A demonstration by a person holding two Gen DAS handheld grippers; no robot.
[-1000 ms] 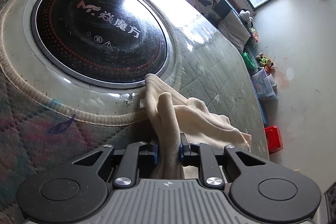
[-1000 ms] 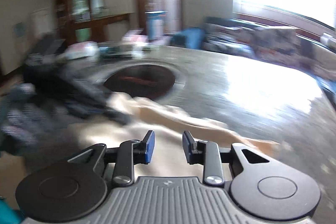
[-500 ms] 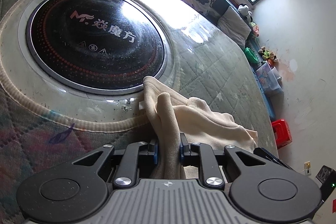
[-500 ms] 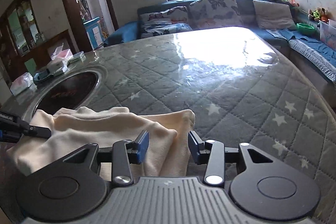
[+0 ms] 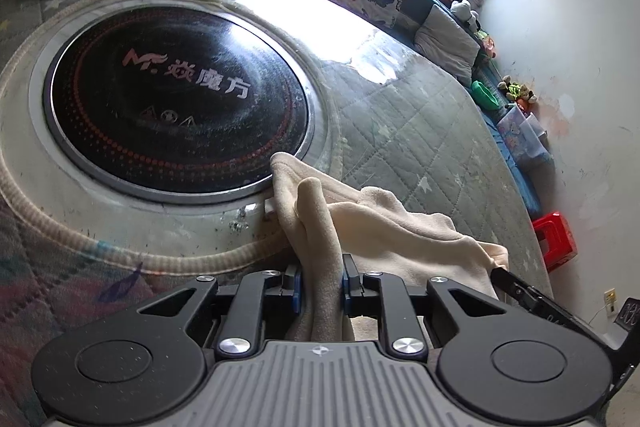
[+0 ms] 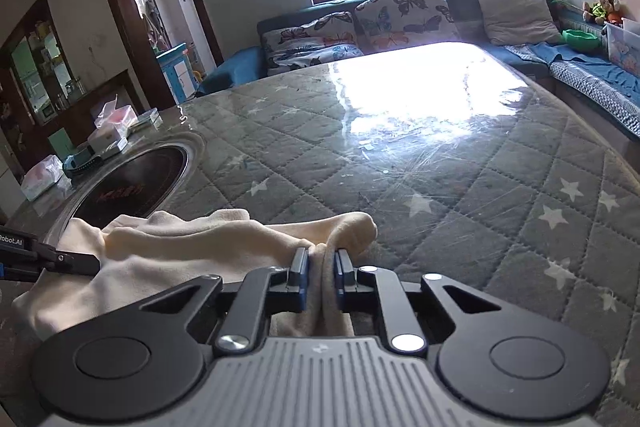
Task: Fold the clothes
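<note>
Two close wrist views angled down, sharing cloth (image 5: 384, 227) and cooktop (image 6: 132, 187).

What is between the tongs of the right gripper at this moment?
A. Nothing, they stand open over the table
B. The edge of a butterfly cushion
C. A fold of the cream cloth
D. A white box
C: in the right wrist view the right gripper has just closed its tongs, and they pinch a bunched fold of the cream cloth.

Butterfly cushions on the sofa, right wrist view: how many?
2. One butterfly cushion stands upright against the sofa back; another lies lower, to its left. More may be hidden behind the table edge.
</note>
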